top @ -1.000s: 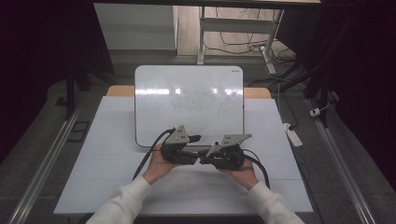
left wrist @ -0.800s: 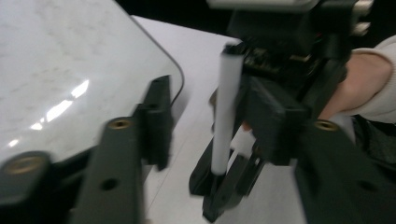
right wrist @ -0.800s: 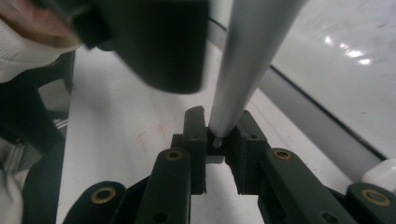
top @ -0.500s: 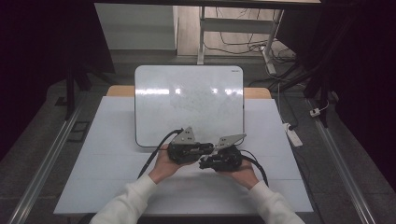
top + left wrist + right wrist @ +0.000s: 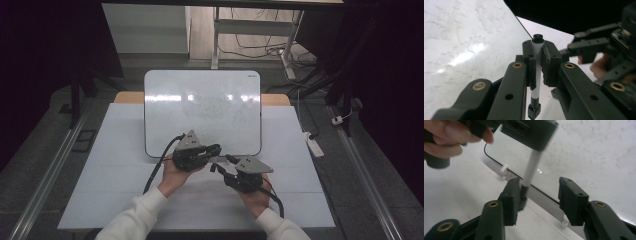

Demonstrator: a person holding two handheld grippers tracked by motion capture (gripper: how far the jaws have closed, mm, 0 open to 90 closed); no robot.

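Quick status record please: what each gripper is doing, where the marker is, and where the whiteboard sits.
left gripper: shut on the marker, over the whiteboard's near edge
marker: white barrel, black ends, clamped between the left jaws
right gripper: jaws have just been opening; the marker's black end lies against one jaw, the other stands clear
whiteboard: flat on the table, far side, faint smudges
table: white top
handover: looks passed from right to left, likely done
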